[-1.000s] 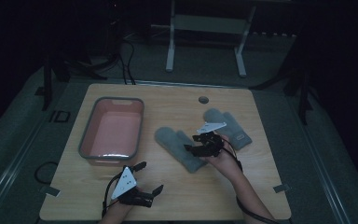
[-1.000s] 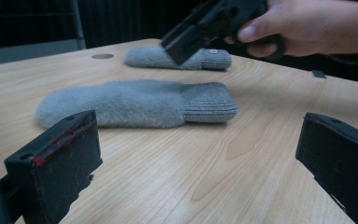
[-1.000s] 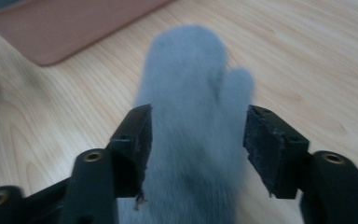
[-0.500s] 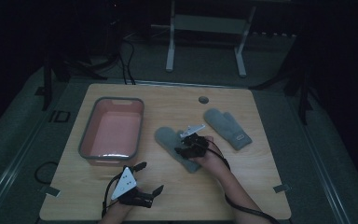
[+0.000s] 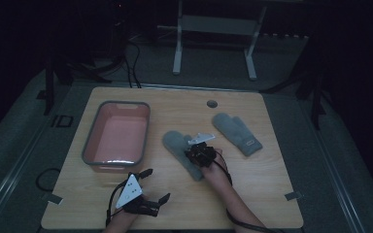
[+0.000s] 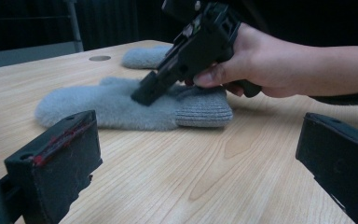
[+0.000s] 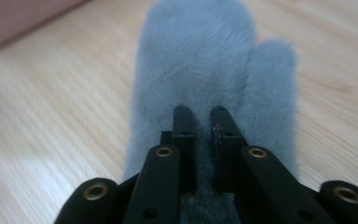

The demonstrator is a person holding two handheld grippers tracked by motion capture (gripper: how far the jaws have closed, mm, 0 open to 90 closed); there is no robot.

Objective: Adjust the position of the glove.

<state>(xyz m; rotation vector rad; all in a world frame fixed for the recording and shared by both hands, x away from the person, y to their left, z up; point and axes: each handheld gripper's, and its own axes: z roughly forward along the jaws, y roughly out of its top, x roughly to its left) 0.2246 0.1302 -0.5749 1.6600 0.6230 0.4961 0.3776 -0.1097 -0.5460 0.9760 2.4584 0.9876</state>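
R gripper (image 5: 197,151): jaws nearly together, pinching fuzzy grey fabric mitten (image 5: 180,151).
L gripper (image 5: 151,191): jaws apart, idle at 6 o'clock.
Progress: pink plastic bin (image 5: 90,148) at 9 o'clock looked empty; second grey mitten (image 5: 236,132) untouched at 2 o'clock.

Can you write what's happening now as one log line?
right gripper: shut on fluffy grey mitten | left gripper: open, idle | pink plastic tub: empty

Two fuzzy grey-blue mittens (image 5: 182,151) (image 5: 236,132), the near one with a ribbed grey cuff (image 6: 203,109); pale wood-grain bench (image 5: 262,170); pink tub (image 5: 119,138) rimmed in grey; black tongs (image 7: 200,114), the left tongs (image 6: 205,158) streaked with red
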